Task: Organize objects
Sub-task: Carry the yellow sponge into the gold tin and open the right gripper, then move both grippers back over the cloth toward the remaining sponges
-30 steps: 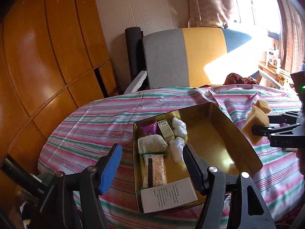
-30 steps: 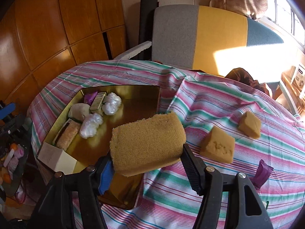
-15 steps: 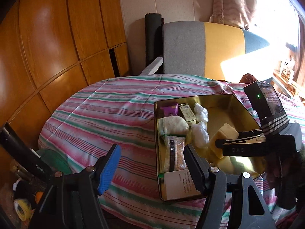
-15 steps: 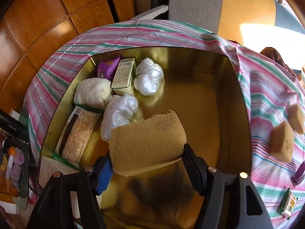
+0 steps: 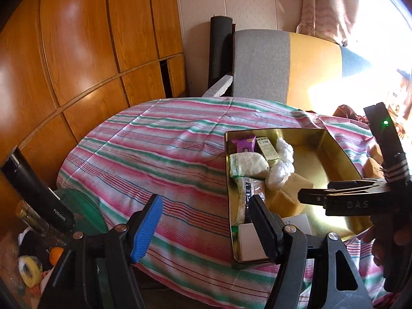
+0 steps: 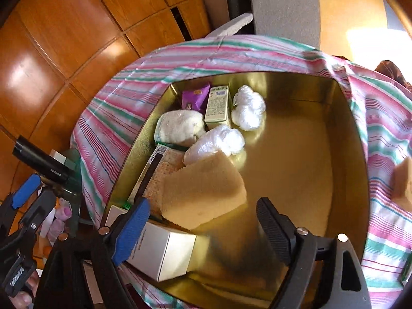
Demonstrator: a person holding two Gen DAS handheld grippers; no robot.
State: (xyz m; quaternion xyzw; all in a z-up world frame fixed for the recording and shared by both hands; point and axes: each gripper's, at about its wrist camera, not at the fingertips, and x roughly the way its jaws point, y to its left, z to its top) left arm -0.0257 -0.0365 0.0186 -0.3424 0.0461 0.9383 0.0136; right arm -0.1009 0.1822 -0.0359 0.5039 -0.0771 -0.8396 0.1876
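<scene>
1. Left hand-held gripper [image 5: 206, 216], lower left of its own frame, hangs open and empty over the striped desk [image 5: 159, 149] edge.
2. Sponge [image 6: 203, 189] lies mid-frame in the gold tin [image 6: 332, 154], propped on the cracker pack [image 6: 157, 172], touching a white plastic ball [image 6: 219, 143].
3. Right hand-held gripper [image 6: 203, 225] gapes just short of the sponge, gripping nothing; placing looks finished.
4. Next likely: fetch another sponge [image 6: 403, 177] at the right edge; the tin wall stands between.
</scene>
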